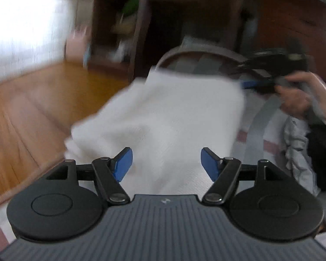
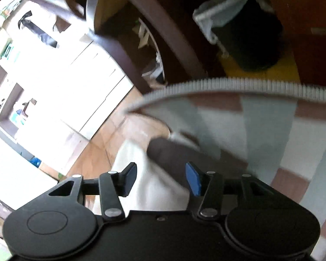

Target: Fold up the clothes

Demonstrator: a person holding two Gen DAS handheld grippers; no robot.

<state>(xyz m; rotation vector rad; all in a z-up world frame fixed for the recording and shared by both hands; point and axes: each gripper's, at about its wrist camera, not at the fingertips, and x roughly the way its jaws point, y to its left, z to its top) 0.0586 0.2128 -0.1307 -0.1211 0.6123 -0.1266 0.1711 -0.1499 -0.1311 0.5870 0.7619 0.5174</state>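
A wooden floor lies at left, and beside it a white cloth rests folded on the checked cover. The left gripper stands wide open above it, gripping nothing. Further right, the right gripper, held in a hand, is also parted, seemingly empty through the blur.

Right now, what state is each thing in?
White towel: folded, lying flat on the checked cloth, not gripped.
Left hand-held gripper: open, nothing between its pads.
Right hand-held gripper: open, over the towel's edge.
Checked cloth: spread flat.
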